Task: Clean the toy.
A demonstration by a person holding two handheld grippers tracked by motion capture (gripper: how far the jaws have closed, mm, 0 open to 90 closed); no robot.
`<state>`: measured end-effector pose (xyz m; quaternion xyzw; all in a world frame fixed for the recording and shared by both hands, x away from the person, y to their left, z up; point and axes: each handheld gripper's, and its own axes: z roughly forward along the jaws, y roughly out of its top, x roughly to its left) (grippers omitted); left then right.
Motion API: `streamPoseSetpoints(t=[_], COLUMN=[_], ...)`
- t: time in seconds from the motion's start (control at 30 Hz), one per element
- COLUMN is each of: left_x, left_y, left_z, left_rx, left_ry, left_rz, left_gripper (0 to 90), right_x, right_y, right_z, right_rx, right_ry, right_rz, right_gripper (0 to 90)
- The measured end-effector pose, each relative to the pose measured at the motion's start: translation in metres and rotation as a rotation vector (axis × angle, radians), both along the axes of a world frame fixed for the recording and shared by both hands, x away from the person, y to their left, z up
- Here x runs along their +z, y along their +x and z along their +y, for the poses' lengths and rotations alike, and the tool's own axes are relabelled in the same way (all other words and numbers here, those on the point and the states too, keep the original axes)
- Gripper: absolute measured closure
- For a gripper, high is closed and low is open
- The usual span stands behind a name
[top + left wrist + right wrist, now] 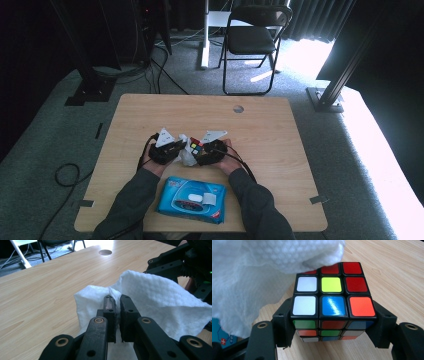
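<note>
Between the right fingers [332, 340], the cube [332, 297] sits clamped.

wipe [249, 277] drapes on cube [332, 302], pack [192, 200] seemingly nearer the person

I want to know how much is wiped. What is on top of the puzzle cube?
A white wipe drapes over the puzzle cube top's far edge, hiding part of the back row.

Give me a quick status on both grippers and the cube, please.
Left gripper shut on white wipe. Right gripper shut on puzzle cube. Wipe draped on cube's top edge. Wipe pack near table edge, clear.
</note>
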<state>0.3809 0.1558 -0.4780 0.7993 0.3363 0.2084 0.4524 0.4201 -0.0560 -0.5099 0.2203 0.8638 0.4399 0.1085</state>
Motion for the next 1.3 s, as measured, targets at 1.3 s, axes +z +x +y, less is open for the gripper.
streamPoseSetpoints(t=[1.3], left_x=[0.006], left_y=[-0.005], left_z=[-0.019], left_rx=[-0.091], left_ry=[0.032], left_rz=[-0.019], left_gripper=[84.8], right_x=[0.003], right_y=[-0.002], right_z=[0.002], right_rx=[0.004], right_ry=[0.009], right_rz=[-0.016], right_gripper=[33.9])
